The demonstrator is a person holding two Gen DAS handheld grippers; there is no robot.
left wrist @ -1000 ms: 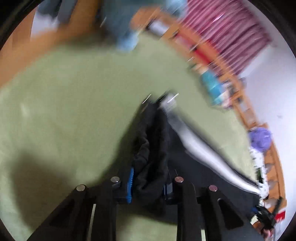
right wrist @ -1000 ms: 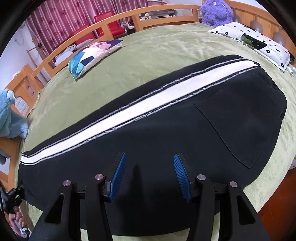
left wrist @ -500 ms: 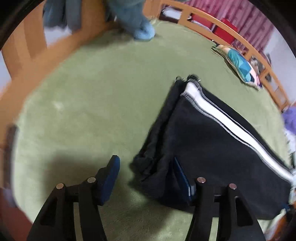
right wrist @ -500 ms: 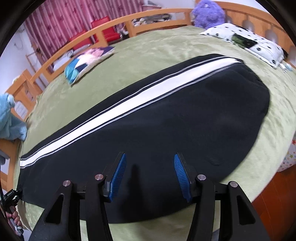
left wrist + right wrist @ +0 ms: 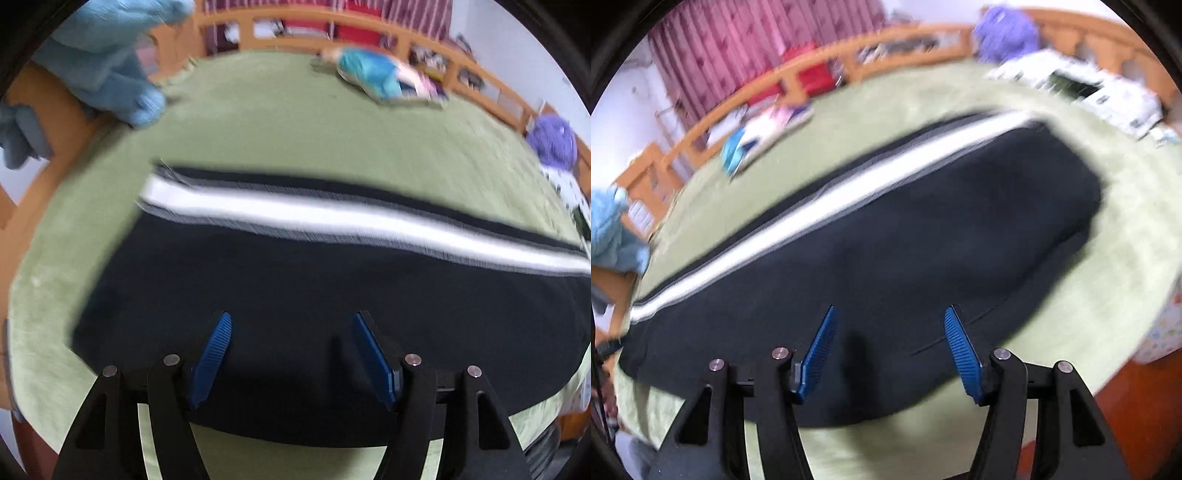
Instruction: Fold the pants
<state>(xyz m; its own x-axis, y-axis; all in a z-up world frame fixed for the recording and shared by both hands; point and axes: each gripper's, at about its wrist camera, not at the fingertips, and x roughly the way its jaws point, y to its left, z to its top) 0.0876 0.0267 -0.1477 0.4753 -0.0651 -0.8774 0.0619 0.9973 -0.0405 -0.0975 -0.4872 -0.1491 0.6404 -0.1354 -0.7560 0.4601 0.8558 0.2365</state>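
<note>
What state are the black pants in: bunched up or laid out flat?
Laid out flat. The pants lie lengthwise on the green bedspread, white side stripe running straight; both grippers open above them.

Green bedspread [image 5: 280, 122] holds a patterned pillow [image 5: 384, 79]; purple plush toy [image 5: 1004, 35] beyond.

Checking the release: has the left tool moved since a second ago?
Yes. The left tool let go of the pant hem and swung right; it now hangs open over the pants, facing the wooden bed rail.
</note>
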